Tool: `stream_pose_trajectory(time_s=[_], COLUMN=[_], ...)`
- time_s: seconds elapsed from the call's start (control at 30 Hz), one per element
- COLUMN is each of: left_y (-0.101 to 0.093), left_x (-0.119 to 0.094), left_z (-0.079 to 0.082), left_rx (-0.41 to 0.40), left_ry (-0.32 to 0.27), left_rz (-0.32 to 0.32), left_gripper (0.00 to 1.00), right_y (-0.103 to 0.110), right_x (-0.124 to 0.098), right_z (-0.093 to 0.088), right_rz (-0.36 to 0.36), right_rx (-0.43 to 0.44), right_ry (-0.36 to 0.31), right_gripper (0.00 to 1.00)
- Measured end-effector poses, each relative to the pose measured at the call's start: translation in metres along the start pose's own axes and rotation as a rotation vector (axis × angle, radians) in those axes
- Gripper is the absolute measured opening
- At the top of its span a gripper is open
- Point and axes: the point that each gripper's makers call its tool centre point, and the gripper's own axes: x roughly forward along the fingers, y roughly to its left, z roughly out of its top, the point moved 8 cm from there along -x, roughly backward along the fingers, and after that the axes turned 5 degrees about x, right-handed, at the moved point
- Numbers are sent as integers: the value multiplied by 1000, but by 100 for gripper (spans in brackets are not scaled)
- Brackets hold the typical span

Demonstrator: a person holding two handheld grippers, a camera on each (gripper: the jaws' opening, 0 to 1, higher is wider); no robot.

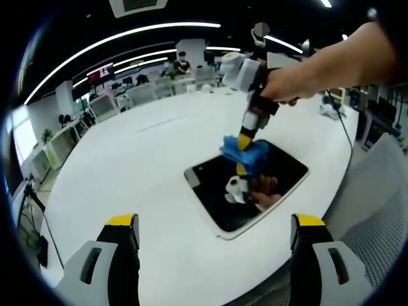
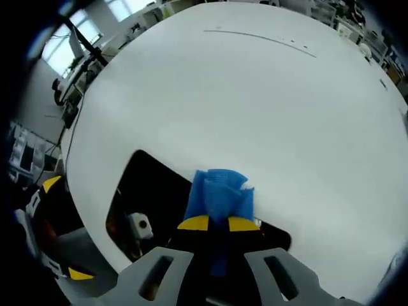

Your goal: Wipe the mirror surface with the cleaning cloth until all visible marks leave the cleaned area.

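Right now cloth [image 2: 218, 191] is pinched by right gripper [image 2: 218, 224] at mirror [image 1: 220, 194] far edge; left gripper [image 1: 213, 233] held spread; table [image 1: 140, 159] bare w/ room around.

no readable text, labels or signs

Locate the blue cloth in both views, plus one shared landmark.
Left gripper view: blue cloth right of centre, at the mirror's far edge, pinched by the right tool.
Right gripper view: cloth low centre, between that tool's yellow tips.
Shared landmark: the dark mirror.
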Motion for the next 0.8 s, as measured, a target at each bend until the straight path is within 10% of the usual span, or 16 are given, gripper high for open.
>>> stream_pose_trajectory(time_s=[0.8], left_y=[0], left_x=[-1], left_z=[0], left_rx=[11], left_ry=[-3], left_rz=[4], left_gripper=[99], right_y=[10], right_x=[-5], right_z=[-25], right_rz=[-15], right_rx=[26], right_ry=[-4], right_gripper=[3])
